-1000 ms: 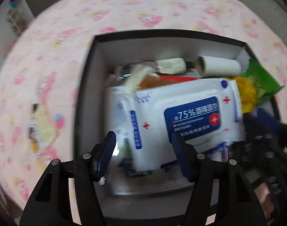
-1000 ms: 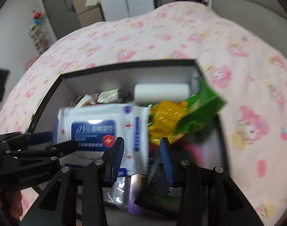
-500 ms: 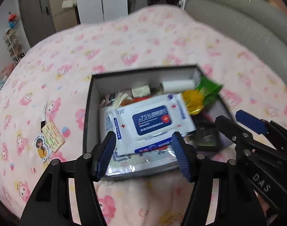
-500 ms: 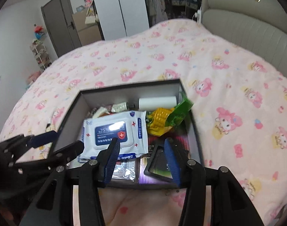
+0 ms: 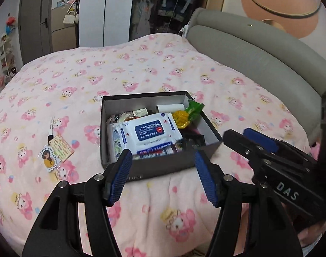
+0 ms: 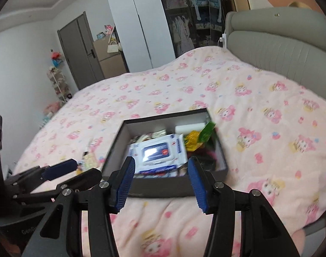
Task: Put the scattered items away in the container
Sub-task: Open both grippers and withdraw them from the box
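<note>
Both grippers, left [image 5: 163, 175] and right [image 6: 160, 182], farther back from box [image 5: 163, 167], fingers apart, empty.

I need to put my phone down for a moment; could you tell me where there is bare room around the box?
Bedspread is bare beyond the box toward the headboard, and right of it. Crowded: inside the box, under the wipes pack; on its left lie a sticker card and white strap.
</note>
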`<move>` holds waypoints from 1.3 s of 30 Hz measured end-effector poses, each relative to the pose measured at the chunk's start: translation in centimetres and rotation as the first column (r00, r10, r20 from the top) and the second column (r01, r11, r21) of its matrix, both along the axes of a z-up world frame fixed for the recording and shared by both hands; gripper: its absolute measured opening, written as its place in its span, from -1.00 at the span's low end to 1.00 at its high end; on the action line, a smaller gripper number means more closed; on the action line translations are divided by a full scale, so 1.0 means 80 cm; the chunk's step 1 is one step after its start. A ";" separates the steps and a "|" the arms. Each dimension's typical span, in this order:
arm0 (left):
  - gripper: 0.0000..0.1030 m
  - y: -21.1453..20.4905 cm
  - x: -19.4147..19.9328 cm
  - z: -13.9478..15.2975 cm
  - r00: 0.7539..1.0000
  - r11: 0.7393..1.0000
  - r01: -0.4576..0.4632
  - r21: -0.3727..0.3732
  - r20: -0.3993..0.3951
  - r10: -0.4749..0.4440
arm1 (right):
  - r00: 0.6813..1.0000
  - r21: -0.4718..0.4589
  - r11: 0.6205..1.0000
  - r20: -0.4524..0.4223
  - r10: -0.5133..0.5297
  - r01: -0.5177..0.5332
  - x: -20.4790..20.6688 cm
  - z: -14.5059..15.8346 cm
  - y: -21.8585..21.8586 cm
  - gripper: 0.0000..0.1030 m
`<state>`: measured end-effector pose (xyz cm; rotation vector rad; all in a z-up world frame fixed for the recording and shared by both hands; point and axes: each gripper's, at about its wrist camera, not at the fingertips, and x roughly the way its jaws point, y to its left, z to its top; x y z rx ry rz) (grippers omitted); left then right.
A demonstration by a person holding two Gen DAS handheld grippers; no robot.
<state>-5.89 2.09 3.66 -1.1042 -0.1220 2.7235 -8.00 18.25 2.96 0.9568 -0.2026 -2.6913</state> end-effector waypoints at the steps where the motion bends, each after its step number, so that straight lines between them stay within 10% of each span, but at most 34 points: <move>1: 0.22 -0.001 0.007 0.002 1.000 1.000 -0.001 -0.005 -0.006 0.001 | 1.000 -0.010 1.000 0.000 0.005 -0.005 0.006 0.001 -0.002 -0.08; 39: 0.19 -0.144 0.112 -0.036 0.981 0.979 -0.196 0.050 0.017 0.195 | 0.967 0.051 0.966 0.036 0.250 -0.252 0.070 -0.018 -0.156 -0.08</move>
